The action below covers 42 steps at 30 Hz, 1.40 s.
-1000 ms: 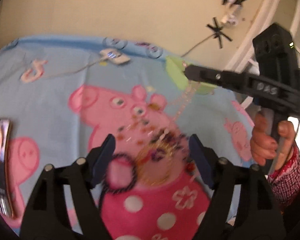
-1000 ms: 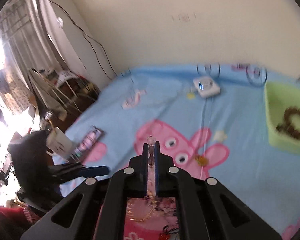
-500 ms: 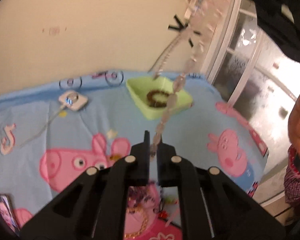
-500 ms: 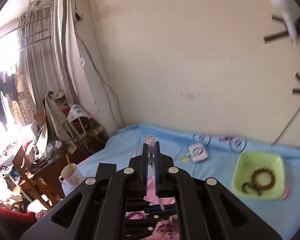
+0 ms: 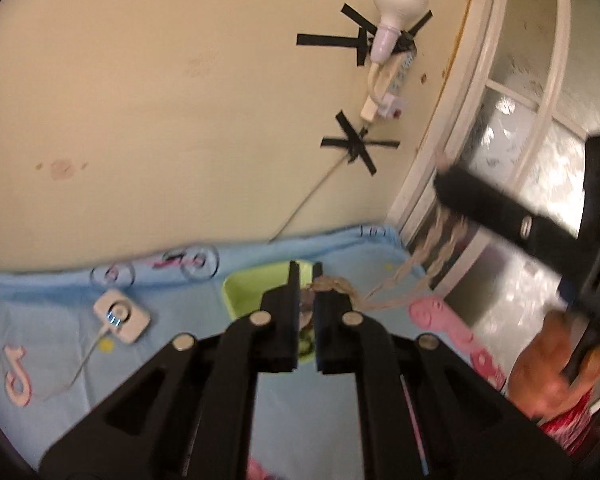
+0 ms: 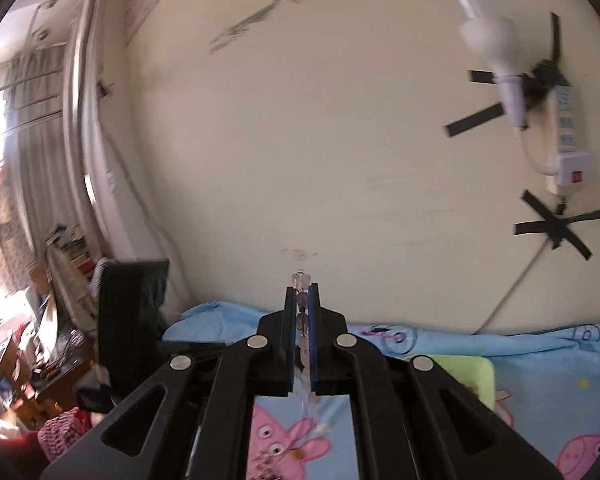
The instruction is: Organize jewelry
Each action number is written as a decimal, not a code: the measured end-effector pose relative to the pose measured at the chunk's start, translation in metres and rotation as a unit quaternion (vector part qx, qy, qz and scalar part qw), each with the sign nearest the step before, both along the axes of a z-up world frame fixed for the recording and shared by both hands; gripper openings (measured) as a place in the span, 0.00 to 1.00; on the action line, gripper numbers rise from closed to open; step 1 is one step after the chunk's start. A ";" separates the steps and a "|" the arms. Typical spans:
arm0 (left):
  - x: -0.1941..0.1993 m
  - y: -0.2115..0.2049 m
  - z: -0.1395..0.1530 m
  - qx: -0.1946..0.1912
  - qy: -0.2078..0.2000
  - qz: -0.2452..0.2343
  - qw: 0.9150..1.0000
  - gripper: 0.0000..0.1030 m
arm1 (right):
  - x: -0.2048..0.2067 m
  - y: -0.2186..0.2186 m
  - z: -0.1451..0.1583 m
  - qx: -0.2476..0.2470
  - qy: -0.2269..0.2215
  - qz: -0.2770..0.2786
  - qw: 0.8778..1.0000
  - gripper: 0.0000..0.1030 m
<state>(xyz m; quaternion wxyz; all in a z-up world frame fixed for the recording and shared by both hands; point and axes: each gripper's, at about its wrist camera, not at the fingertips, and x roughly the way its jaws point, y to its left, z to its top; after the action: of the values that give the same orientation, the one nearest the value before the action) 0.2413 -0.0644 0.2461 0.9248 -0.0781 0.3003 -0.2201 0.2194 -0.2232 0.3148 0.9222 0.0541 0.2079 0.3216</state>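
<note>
A long pale pink bead necklace (image 5: 428,252) hangs between my two grippers. My right gripper (image 6: 302,300) is shut on its beads (image 6: 302,322), held high above the bed; it shows as a dark blurred bar (image 5: 500,216) in the left wrist view. My left gripper (image 5: 306,276) is shut on the other end of the necklace, just above the light green tray (image 5: 252,284). The tray (image 6: 456,368) holds a dark beaded bracelet, mostly hidden behind my fingers.
The blue Peppa Pig bedspread (image 5: 172,344) carries a white charger with cable (image 5: 121,315). More loose jewelry (image 6: 268,458) lies on the pig print below. A power strip (image 5: 392,80) is taped to the wall. A window (image 5: 520,120) stands at the right.
Both grippers have lifted with the necklace. My left gripper, open over the jewelry pile a second ago, has shut on the necklace and moved to the green tray.
</note>
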 end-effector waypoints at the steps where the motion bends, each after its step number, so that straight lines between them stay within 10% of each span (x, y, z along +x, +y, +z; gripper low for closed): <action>1: 0.013 -0.006 0.001 -0.007 0.005 -0.002 1.000 0.05 | 0.005 -0.003 -0.001 0.001 0.001 -0.005 1.000 0.00; 19: 0.124 -0.063 -0.160 0.042 0.183 0.010 0.982 0.06 | 0.112 -0.075 -0.193 0.056 0.195 -0.056 0.978 0.00; 23: 0.124 -0.060 -0.175 0.066 0.223 0.018 0.973 0.19 | 0.110 -0.065 -0.208 0.049 0.221 -0.056 0.973 0.00; 34: 0.033 0.019 -0.107 0.027 0.177 0.034 0.983 0.19 | 0.021 -0.050 -0.145 0.096 0.147 -0.002 0.984 0.01; 42: -0.086 0.092 -0.149 0.003 0.157 0.068 0.985 0.19 | -0.057 0.021 -0.237 -0.042 0.223 0.091 0.970 0.02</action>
<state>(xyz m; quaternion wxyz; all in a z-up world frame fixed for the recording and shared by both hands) 0.1554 0.0277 0.0973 0.8790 -0.1294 0.4366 -0.1413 0.1623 -0.2019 0.0774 0.8209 0.0664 0.4261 0.3745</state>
